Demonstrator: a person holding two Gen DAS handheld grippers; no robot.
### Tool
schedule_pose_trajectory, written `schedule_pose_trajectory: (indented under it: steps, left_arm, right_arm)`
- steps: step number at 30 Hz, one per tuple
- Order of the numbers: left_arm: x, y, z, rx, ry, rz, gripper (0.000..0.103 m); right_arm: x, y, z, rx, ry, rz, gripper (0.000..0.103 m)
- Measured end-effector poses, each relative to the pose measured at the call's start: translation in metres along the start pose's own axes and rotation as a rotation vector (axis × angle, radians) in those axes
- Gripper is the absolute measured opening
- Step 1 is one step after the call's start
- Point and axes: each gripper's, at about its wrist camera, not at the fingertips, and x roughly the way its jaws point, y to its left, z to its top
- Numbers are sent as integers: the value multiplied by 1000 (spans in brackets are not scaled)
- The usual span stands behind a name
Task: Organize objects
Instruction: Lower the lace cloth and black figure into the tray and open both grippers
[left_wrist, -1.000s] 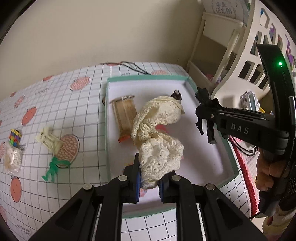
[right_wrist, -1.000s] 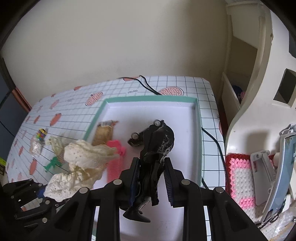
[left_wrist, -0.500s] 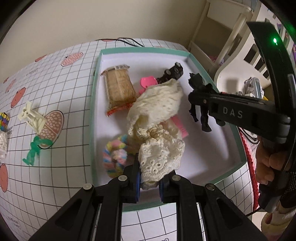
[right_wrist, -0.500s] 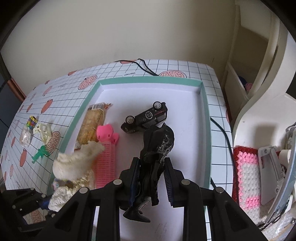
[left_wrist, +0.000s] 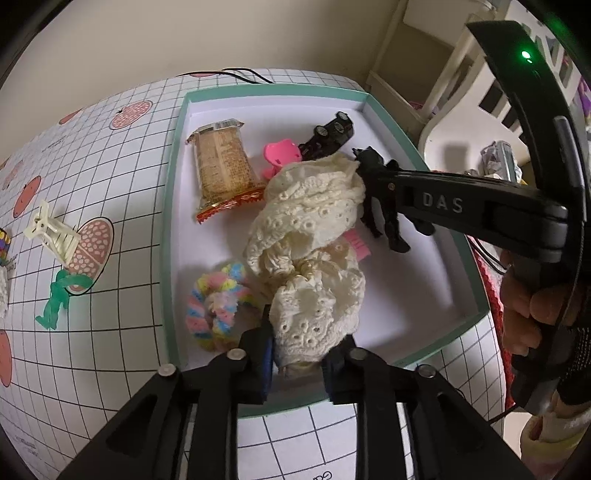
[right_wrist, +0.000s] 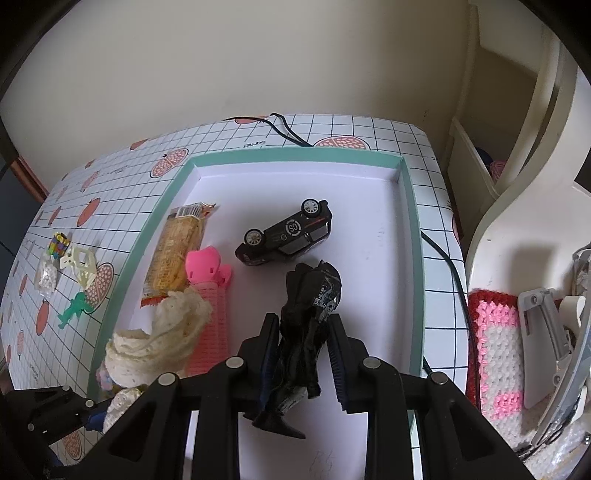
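My left gripper (left_wrist: 297, 360) is shut on a cream lace cloth (left_wrist: 310, 258), its jaws a little apart around the bunched fabric. The cloth droops into the white, teal-rimmed tray (left_wrist: 168, 221), covering part of a pink hair clip (left_wrist: 280, 155). My right gripper (right_wrist: 303, 354) is shut on a black figure (right_wrist: 310, 321), held over the tray's middle, just short of a black toy car (right_wrist: 288, 232) lying on its side. In the right wrist view the lace cloth (right_wrist: 162, 343) hangs at lower left. A snack bar (left_wrist: 221, 166) and a pastel scrunchie (left_wrist: 214, 302) lie in the tray.
Left of the tray, on the checked tablecloth, lie a cream hair claw (left_wrist: 51, 229) and a green toy figure (left_wrist: 59, 299). A black cable (right_wrist: 450, 266) runs along the tray's right side. A pink crochet mat (right_wrist: 495, 354) and a white shelf (right_wrist: 517, 147) stand to the right.
Both grippers have come down closer over the tray. The lace cloth has sunk toward the tray floor, and the left jaws have spread slightly. The black figure stays gripped.
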Motion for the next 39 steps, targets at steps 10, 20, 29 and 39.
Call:
schedule_pose_trajectory:
  steps: [10, 20, 29, 39]
  left_arm:
    - [-8, -10, 4, 43, -27, 6, 27]
    - [-16, -9, 2, 48, -26, -41, 28]
    - [-33, -4, 1, 56, -69, -40, 43]
    - [-47, 15, 8, 27, -130, -10, 44]
  right_arm:
    - [-2, 1, 1, 3, -10, 12, 36]
    - [-5, 3, 3, 0, -10, -3, 36]
    - [-10, 6, 2, -5, -19, 12, 36]
    - [-22, 8, 2, -8, -49, 13, 39]
